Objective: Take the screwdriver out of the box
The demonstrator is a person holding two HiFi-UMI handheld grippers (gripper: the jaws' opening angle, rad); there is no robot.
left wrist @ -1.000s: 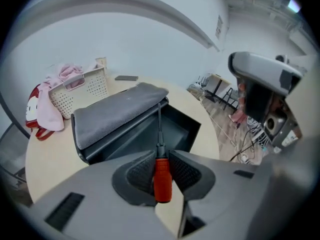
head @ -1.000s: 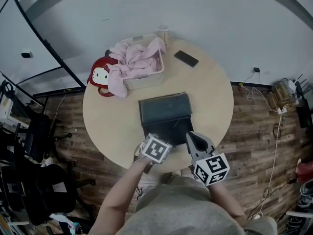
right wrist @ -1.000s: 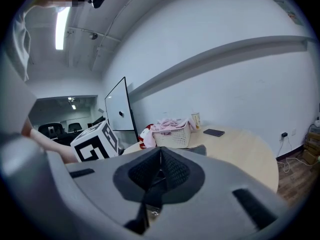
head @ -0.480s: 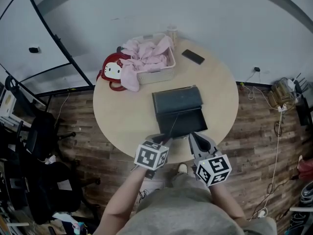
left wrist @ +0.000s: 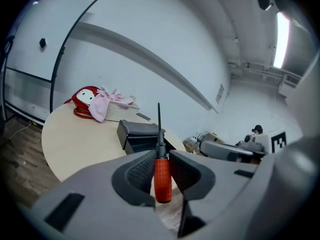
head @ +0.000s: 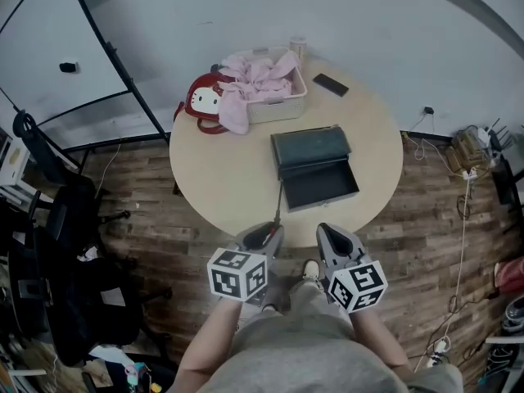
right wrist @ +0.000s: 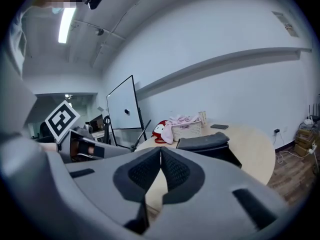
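Note:
The screwdriver (left wrist: 162, 178) has a red handle and a thin dark shaft that stands upright. My left gripper (left wrist: 161, 160) is shut on that handle. From the head view, the left gripper (head: 268, 234) hangs just off the table's near edge, and the screwdriver (head: 278, 205) shaft reaches over the rim toward the box. The dark metal box (head: 315, 170) lies open on the round table (head: 221, 178), its lid raised at the back. My right gripper (head: 332, 236) is beside the left one, also off the table, shut with nothing in it. In its own view the right gripper (right wrist: 161, 156) has its pads together.
A white basket of pink cloth (head: 266, 84) and a red bag (head: 205, 102) sit at the table's far left. A phone (head: 330, 84) and a cup (head: 298, 48) lie at the back. A whiteboard stand (head: 115, 64) is at the left, office chairs (head: 74, 219) beside it.
Both grippers have pulled back from the box to beyond the table's near edge. The left one rose and rolled, bringing the screwdriver out with it.

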